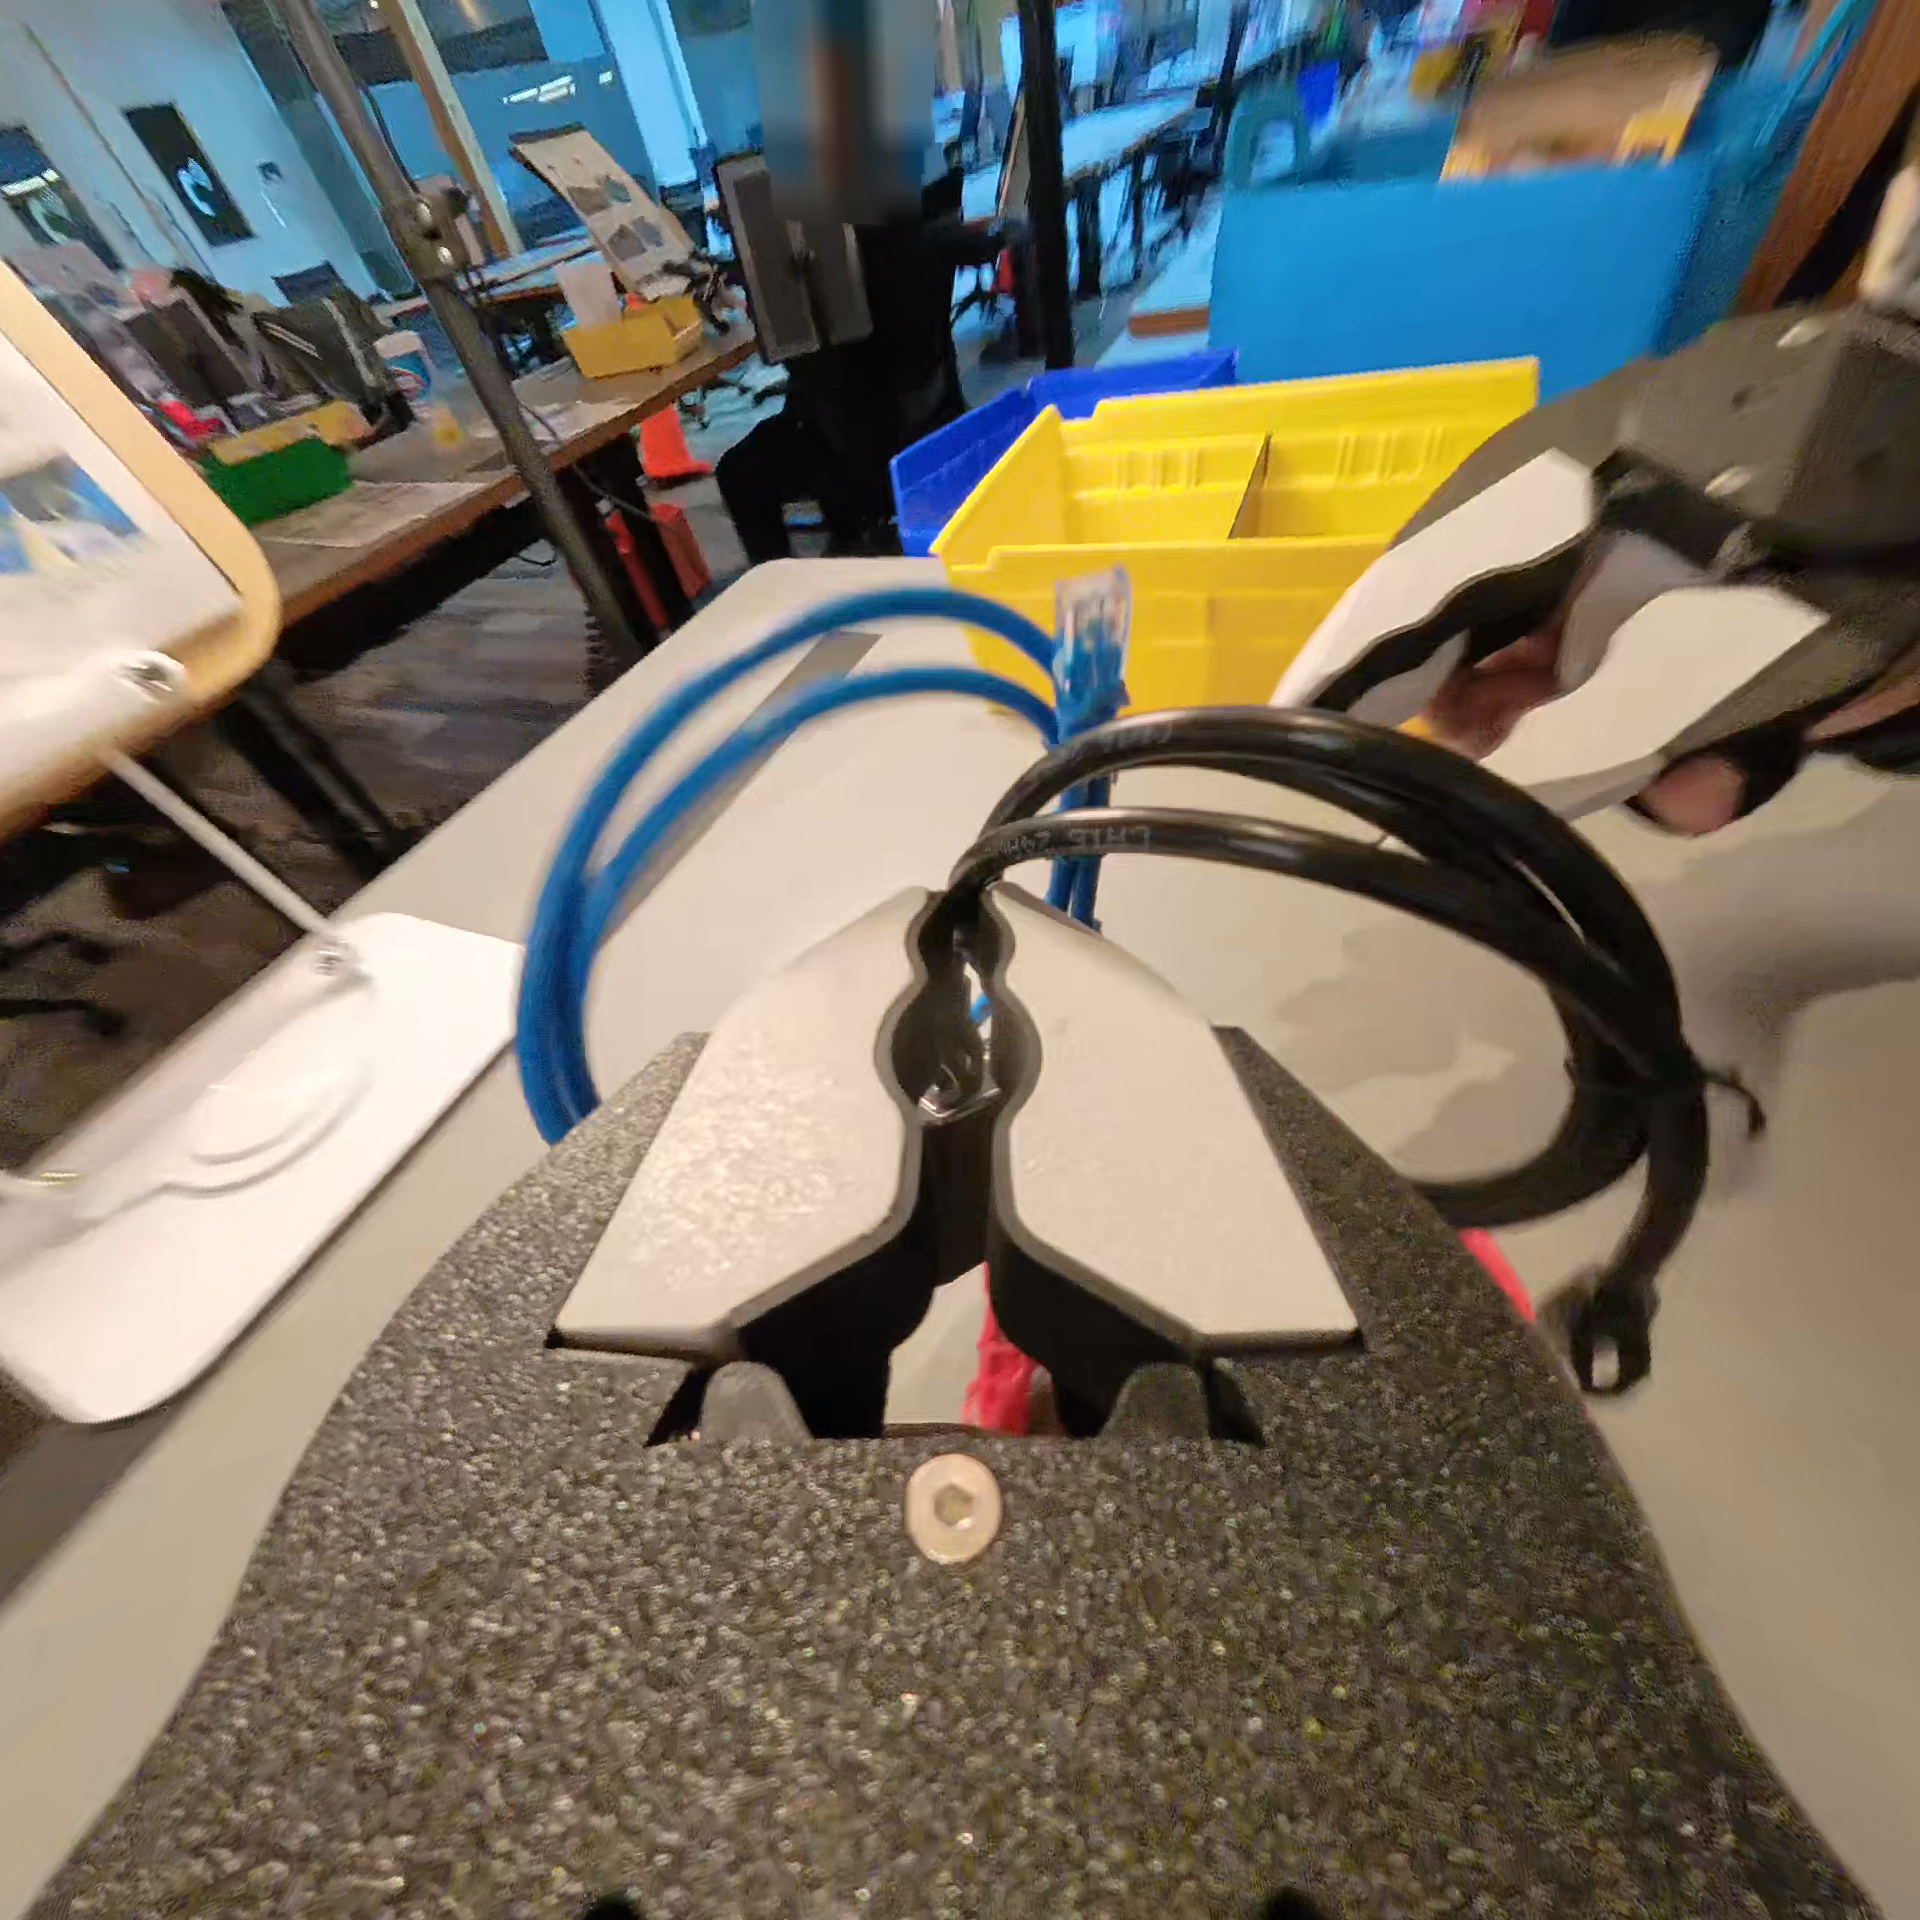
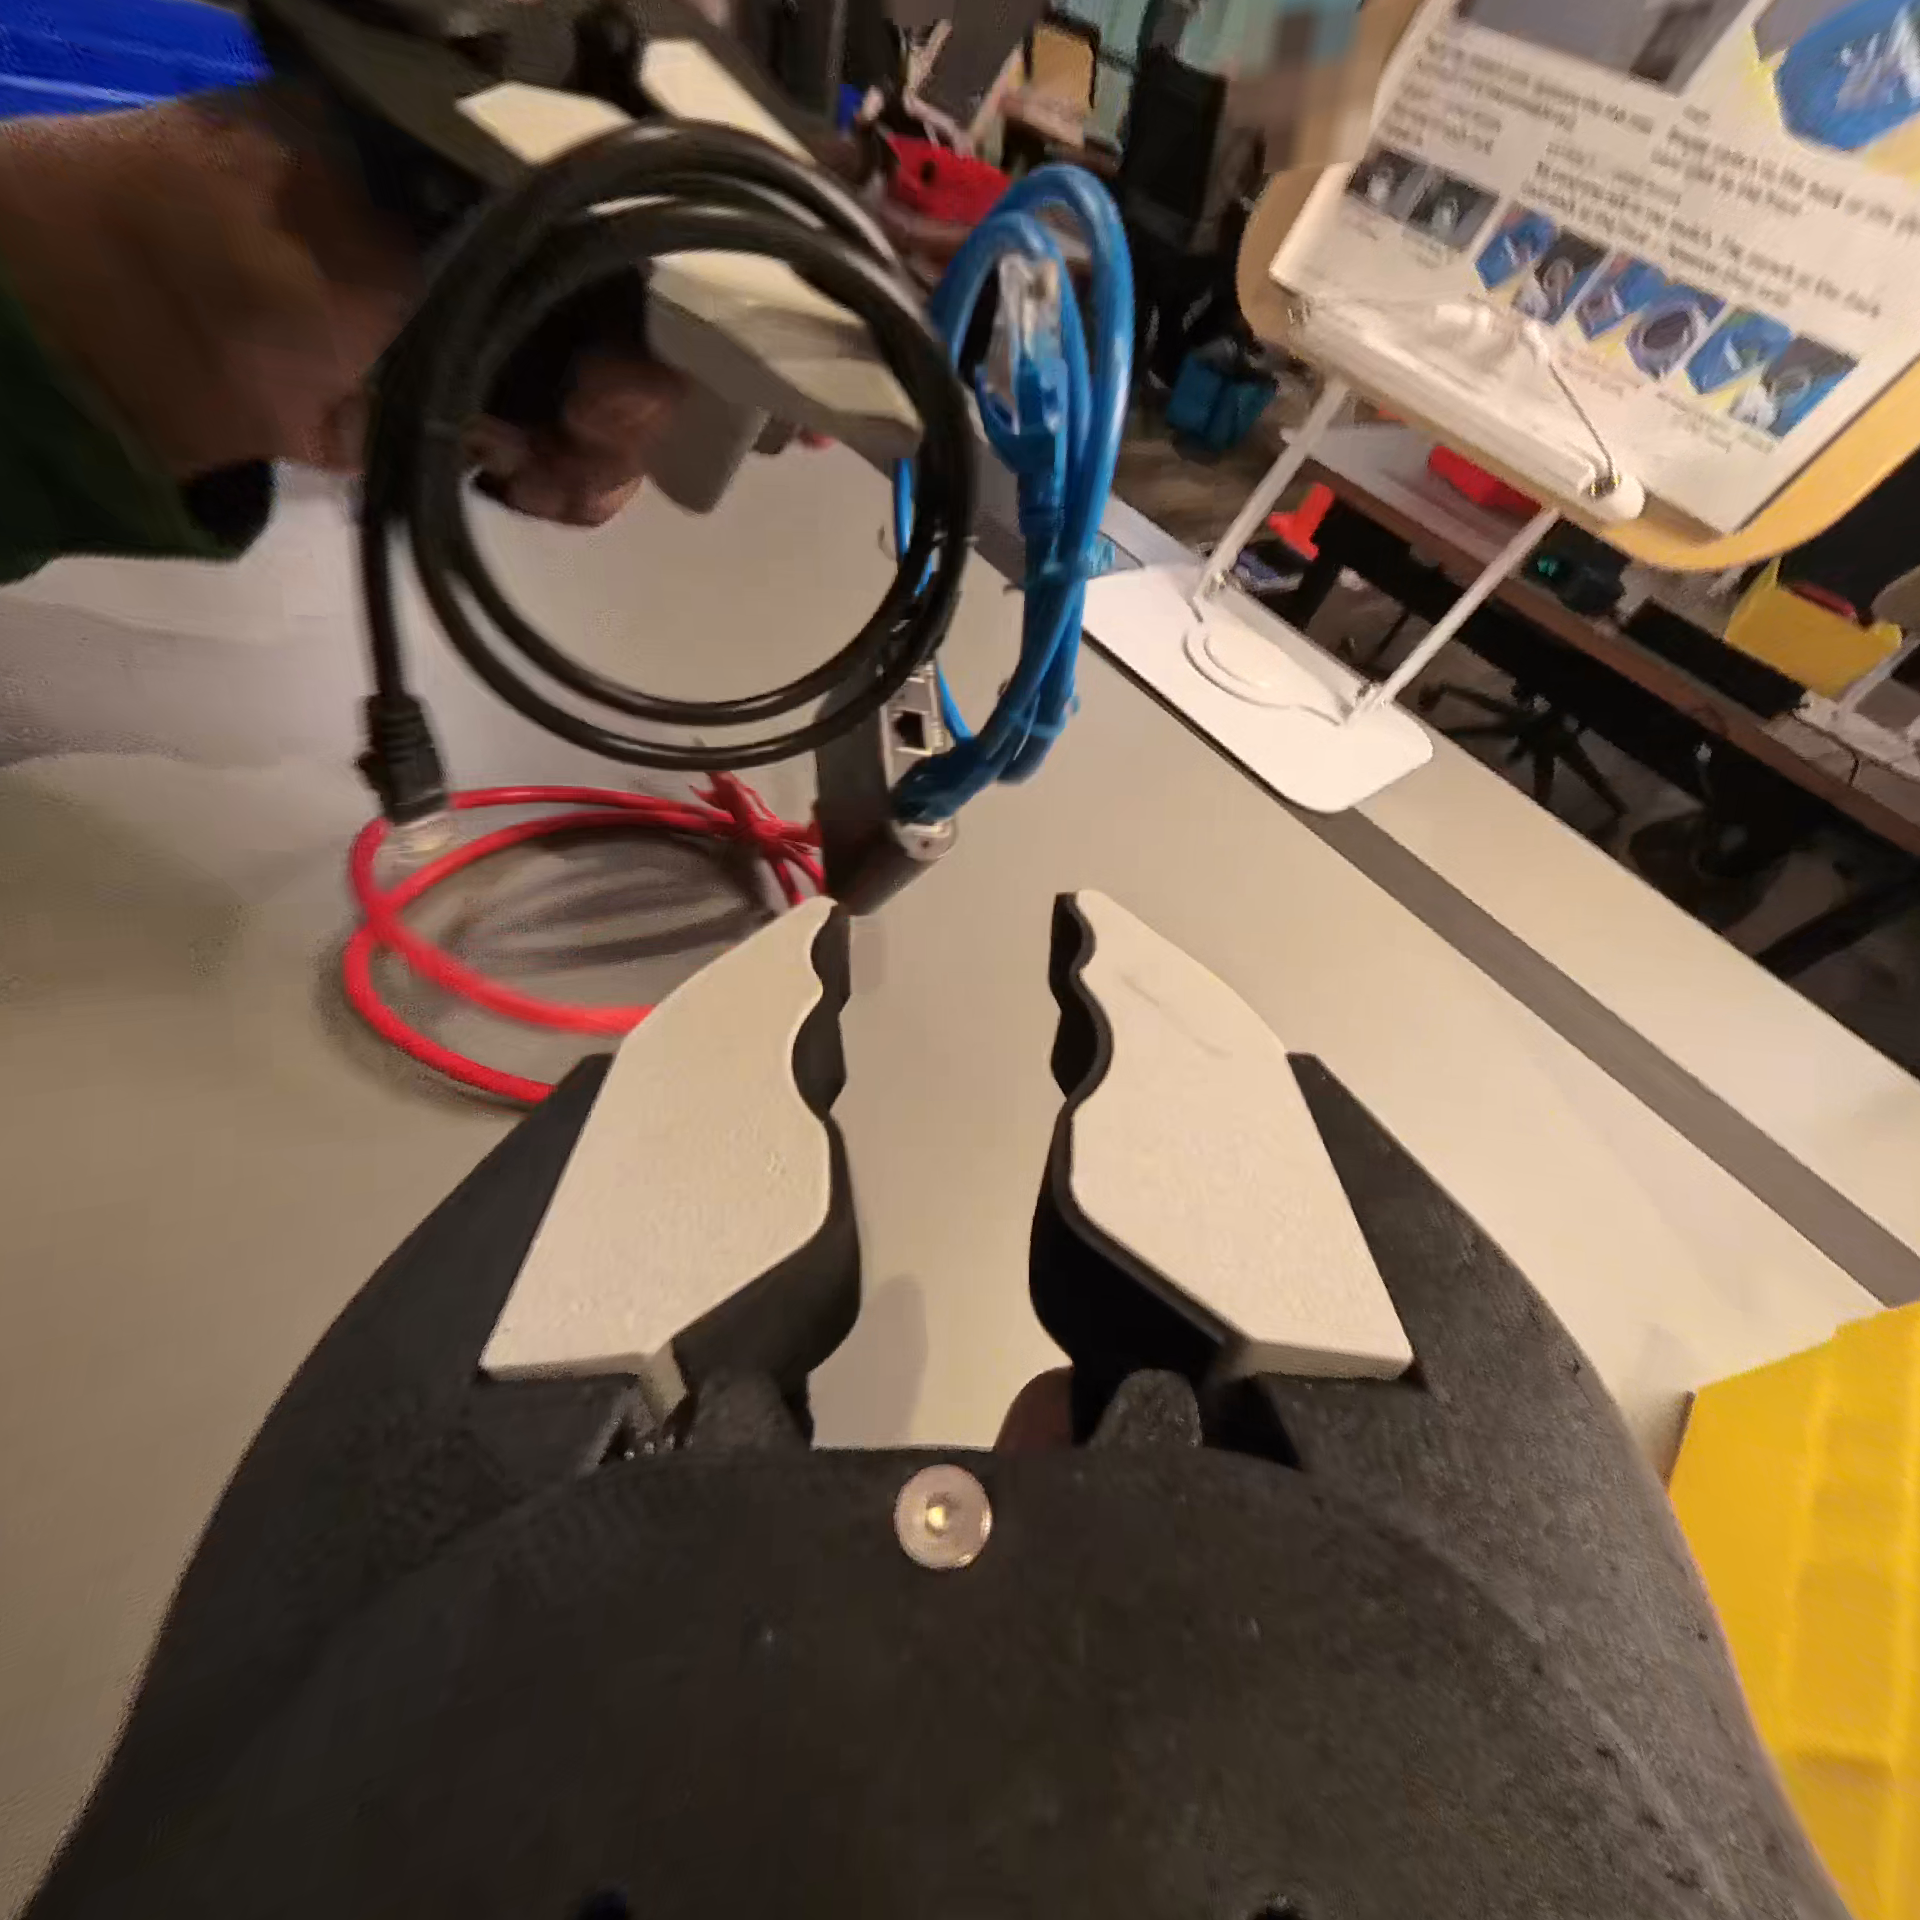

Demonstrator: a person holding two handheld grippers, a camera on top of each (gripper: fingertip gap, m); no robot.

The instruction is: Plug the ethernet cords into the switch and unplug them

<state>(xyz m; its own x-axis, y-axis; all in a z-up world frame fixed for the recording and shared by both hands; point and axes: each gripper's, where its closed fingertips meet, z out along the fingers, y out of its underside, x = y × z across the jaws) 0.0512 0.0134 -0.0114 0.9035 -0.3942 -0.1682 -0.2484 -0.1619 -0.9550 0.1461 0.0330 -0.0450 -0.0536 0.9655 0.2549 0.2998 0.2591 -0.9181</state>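
Note:
My left gripper (image 1: 961,904) is shut on a coiled black ethernet cord (image 1: 1507,883), held above the grey table (image 1: 1247,997). The coil hangs to its right, and its black plug (image 2: 400,748) dangles. A blue ethernet cord (image 1: 623,790) hangs just beyond the fingertips with one clear plug (image 1: 1091,623) pointing up. Its lower end reaches the small dark switch (image 2: 883,831), which stands tilted. I cannot tell if the switch rests on the table. My right gripper (image 2: 951,914) is open and empty, just short of the switch. A red cord (image 2: 499,914) lies coiled on the table.
A yellow bin (image 1: 1195,540) and a blue bin (image 1: 966,447) stand at the table's far edge. A white document stand (image 2: 1278,707) sits near the table's left edge. A person's hand (image 2: 582,447) holds the left gripper. Workbenches stand beyond. The left gripper's tips are roughly 11 cm from the right gripper's.

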